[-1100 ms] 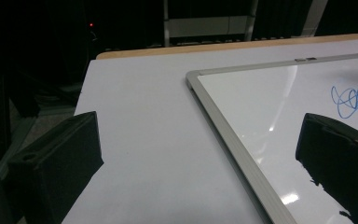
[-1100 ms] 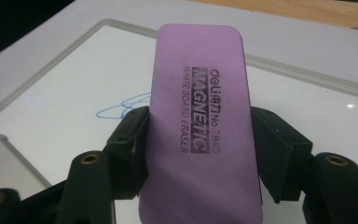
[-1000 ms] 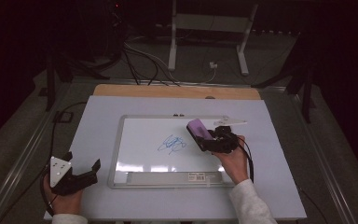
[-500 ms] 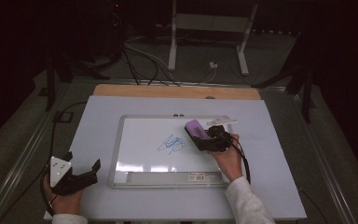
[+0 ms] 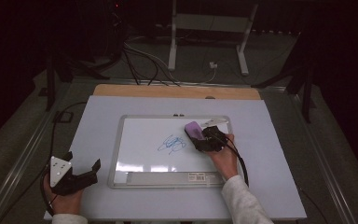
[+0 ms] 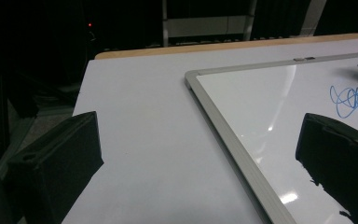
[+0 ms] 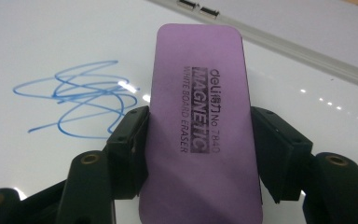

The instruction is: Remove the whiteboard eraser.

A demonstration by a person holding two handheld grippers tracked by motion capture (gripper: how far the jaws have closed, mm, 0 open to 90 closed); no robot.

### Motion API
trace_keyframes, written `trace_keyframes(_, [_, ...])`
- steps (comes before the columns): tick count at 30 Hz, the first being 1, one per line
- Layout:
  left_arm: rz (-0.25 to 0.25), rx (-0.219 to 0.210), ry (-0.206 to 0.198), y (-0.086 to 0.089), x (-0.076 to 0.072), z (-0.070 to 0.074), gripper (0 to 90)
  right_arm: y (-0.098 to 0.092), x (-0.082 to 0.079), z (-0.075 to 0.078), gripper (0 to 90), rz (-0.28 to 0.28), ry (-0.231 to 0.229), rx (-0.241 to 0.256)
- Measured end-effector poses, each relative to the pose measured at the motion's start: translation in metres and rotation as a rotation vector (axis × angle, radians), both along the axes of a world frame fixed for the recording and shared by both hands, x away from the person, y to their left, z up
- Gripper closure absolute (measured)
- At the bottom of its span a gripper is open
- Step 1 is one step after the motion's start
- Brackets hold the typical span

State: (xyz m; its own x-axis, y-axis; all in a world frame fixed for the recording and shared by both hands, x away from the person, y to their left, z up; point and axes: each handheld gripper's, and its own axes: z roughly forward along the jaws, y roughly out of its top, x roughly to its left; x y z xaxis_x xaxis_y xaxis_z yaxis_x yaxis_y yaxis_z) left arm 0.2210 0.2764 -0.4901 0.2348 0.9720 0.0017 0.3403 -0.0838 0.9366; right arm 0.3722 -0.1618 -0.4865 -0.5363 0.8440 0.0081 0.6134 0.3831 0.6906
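Right tongs (image 7: pixel 198 140) pinching purple eraser (image 7: pixel 200 121), long axis toward whiteboard's (image 5: pixel 121 154) far edge; blue scribble (image 7: pixel 79 95) just left; left tongs (image 5: pixel 81 170) spread, idle, well apart.

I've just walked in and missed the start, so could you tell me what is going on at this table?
A person is working at a whiteboard lying flat on the table. The right gripper is shut on a purple eraser, held beside the blue scribble, which is not yet wiped. The left gripper rests open on the table, left of the board, holding nothing.
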Motion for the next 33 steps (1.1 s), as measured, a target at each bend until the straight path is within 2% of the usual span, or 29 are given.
trace_keyframes(5, [0.0, -0.002, -0.001, 0.0, 0.0, 0.0, 1.0, 0.006, 0.0, -0.006, 41.2, 0.008, 0.003, -0.039])
trace_keyframes(8, [-0.001, 0.0, 0.0, 0.0, -0.001, 0.0, 1.0, 0.007, 0.001, -0.011, 40.9, 0.002, 0.027, -0.056])
trace_keyframes(10, [0.0, 0.0, 0.0, 0.001, -0.001, 0.0, 1.0, 0.007, 0.002, -0.013, 39.1, 0.002, 0.036, -0.042])
trace_keyframes(12, [-0.001, -0.001, -0.001, 0.001, -0.001, 0.0, 1.0, 0.007, 0.002, -0.012, 30.6, 0.016, 0.038, -0.022])
trace_keyframes(14, [-0.002, 0.0, 0.0, 0.001, -0.001, 0.0, 1.0, 0.008, 0.003, -0.01, 27.7, 0.004, 0.022, -0.019])
trace_keyframes(16, [-0.002, -0.002, 0.0, 0.0, 0.0, 0.0, 1.0, 0.007, 0.006, -0.008, 27.0, 0.0, 0.033, 0.008])
trace_keyframes(20, [-0.002, -0.002, 0.0, 0.001, 0.0, 0.0, 1.1, 0.006, 0.015, -0.01, 32.5, -0.023, 0.066, 0.033])
trace_keyframes(22, [-0.002, -0.002, 0.001, 0.001, 0.0, 0.0, 1.0, 0.006, 0.017, -0.012, 40.8, -0.029, 0.074, 0.049])
trace_keyframes(33, [-0.003, 0.002, 0.005, 0.0, 0.0, 0.0, 1.0, 0.009, 0.016, -0.012, 41.3, -0.047, 0.07, 0.036])
